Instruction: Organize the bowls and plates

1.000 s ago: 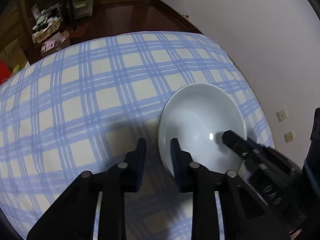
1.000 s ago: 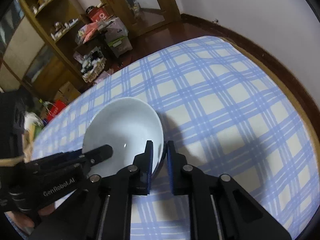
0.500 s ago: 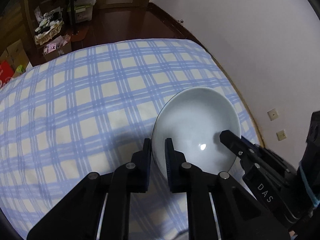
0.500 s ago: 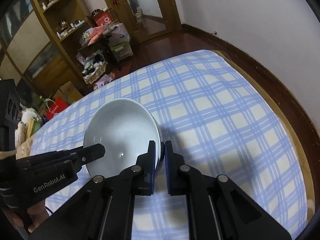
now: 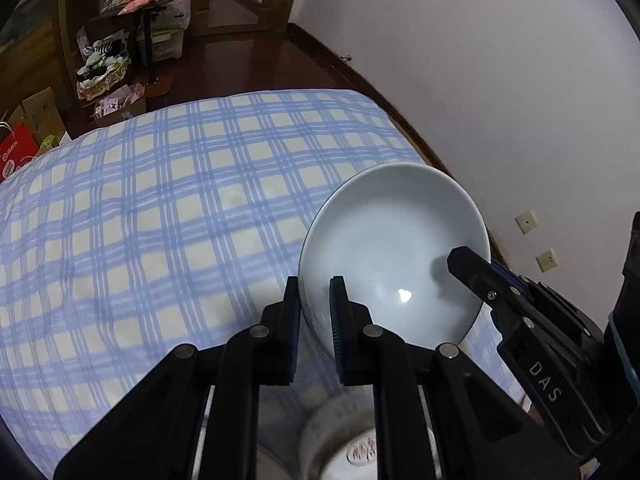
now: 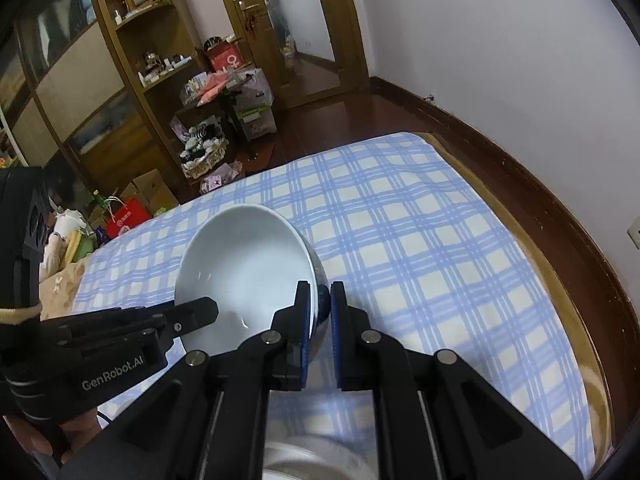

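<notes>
White porcelain filled the near field: a second dish (image 5: pixel 352 446) lay blurred directly beneath both grippers, its foot ring and a red maker's stamp facing up in the left wrist view, so it appeared to sit upside down, though the blur left that uncertain. Above it hung the white bowl (image 5: pixel 394 248), clear of the blue-and-cream checked cloth (image 5: pixel 168 216) and tipped so its hollow faced the cameras. The left gripper (image 5: pixel 314 312) was clamped on the bowl's near-left rim, one pad inside the wall and one outside. The right gripper (image 6: pixel 319 312) was pinched on the opposite rim in the same way, the wall caught between its blue pads. Each tool showed in the other's view as a dark finger reaching over the bowl's edge, and part of a hand (image 6: pixel 48 440) showed under the left tool.

Judged from this, the coming move turned on the vertical stacking: the bowl sat just ahead of and above the blurred dish, held evenly from both sides, neither hand nearer. Being round, it offered no long axis; only its tilt mattered, and it would need levelling before being set down.

Farther off, the cloth ran empty to the table's far edge, then dark wood floor, cluttered shelves (image 6: pixel 132 52) and a doorway (image 6: pixel 296 20).
</notes>
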`<state>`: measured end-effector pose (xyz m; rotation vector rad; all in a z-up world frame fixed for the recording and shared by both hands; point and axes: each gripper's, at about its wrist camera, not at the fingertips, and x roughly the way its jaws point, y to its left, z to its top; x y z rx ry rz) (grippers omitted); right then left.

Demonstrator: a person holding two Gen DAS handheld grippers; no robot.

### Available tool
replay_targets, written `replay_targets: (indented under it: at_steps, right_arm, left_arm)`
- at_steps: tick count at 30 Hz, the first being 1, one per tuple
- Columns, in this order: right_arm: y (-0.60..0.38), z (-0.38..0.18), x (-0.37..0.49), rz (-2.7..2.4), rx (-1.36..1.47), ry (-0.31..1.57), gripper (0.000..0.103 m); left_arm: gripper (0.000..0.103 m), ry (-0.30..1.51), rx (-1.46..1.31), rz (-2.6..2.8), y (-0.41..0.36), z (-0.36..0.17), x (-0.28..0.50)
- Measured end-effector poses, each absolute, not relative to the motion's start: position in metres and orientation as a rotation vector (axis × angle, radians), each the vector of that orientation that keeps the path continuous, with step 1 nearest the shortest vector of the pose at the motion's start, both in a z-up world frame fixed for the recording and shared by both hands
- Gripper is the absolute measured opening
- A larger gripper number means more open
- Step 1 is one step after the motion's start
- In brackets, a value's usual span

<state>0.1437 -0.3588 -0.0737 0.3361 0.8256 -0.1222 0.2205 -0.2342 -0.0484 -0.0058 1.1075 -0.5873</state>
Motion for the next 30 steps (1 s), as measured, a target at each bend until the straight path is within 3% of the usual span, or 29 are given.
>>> replay_targets:
  at_steps: [30]
  right_arm:
    - [-0.309,-0.072,-0.005,-0.147,0.34,0.789,0.011]
  left_arm:
    - [0.013,0.989,0.023,-0.587,-0.194,-0.038,0.075]
